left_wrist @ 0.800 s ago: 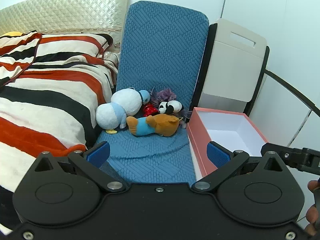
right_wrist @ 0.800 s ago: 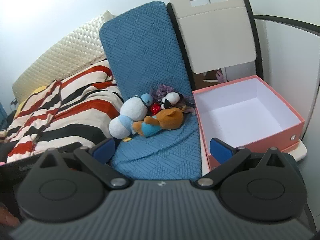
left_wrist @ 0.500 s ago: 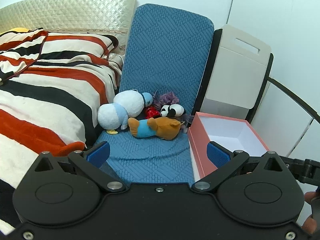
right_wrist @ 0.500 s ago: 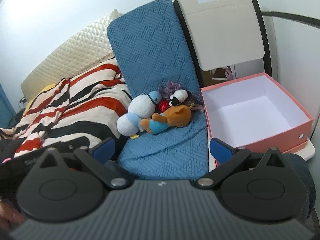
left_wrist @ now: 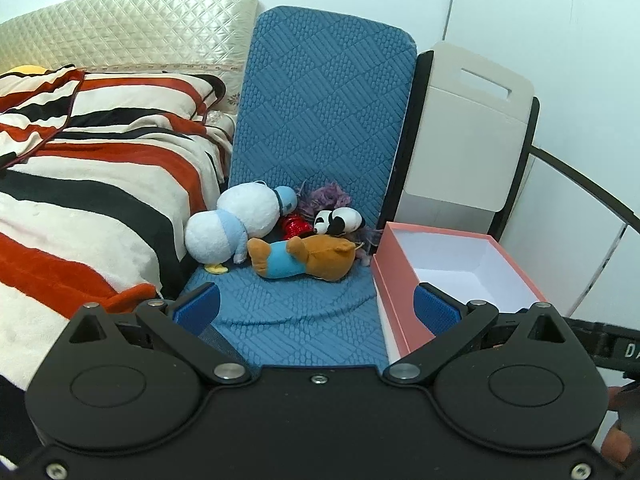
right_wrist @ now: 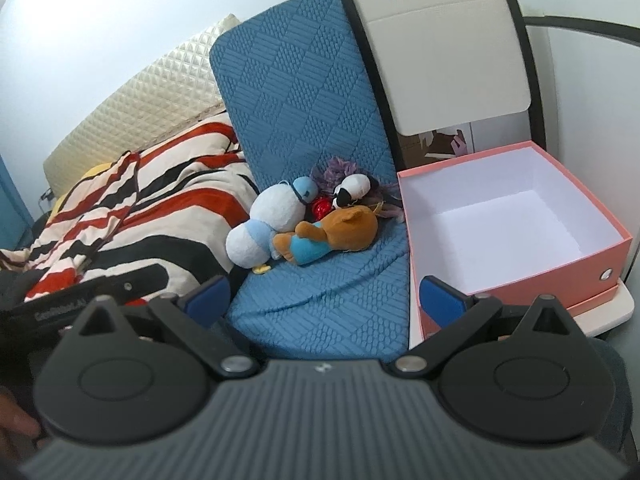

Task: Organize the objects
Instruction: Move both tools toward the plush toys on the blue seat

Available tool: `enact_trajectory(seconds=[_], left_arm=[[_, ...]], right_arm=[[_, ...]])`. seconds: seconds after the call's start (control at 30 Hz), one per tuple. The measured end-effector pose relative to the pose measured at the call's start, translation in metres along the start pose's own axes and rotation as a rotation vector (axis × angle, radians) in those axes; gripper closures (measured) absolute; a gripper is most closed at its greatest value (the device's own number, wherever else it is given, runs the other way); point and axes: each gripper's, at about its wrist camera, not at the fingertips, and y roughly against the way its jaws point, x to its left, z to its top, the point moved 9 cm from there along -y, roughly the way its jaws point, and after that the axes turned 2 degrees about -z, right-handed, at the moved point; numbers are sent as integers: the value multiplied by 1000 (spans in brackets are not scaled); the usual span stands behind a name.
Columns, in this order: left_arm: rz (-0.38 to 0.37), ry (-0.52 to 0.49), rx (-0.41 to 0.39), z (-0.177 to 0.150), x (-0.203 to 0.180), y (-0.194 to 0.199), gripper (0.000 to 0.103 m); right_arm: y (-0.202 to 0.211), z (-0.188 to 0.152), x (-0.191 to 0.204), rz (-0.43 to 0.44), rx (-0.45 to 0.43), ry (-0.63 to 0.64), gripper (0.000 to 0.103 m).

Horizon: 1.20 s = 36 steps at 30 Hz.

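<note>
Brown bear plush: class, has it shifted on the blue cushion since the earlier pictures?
No. The brown bear plush still lies against the white duck plush, beside the pink box.

- A blue quilted cushion (left_wrist: 312, 320) carries a huddle of soft toys: white duck (left_wrist: 236, 224), brown bear (left_wrist: 308, 258), small panda (left_wrist: 340, 220), red trinket (left_wrist: 294, 226), purple tuft (left_wrist: 326, 198).
- Beside it, a striped blanket (left_wrist: 80, 184) covers the bed.
</note>
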Motion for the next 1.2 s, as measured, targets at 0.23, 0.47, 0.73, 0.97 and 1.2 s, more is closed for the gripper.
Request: enact_trajectory(seconds=[0.23,0.47,0.73,0.97,1.2], left_arm=[[-3,-3,-42,7,15,-1,0],[9,22,-23,3,34,-12,0],[30,39,-35,2,51,-19,0],[43,48,-26,-1,56,-25,0],[47,37,-23,0,56,-28,0]], right_arm=[[-12,-2,3,-6,-13,-2,0],[-25,-1,4,-10,-14,-16,0],[-39,0,13,-4,-14,12,0],[-50,-3,9,-25,13,10,0],[-49,0,12,-11,-4,39,0]])
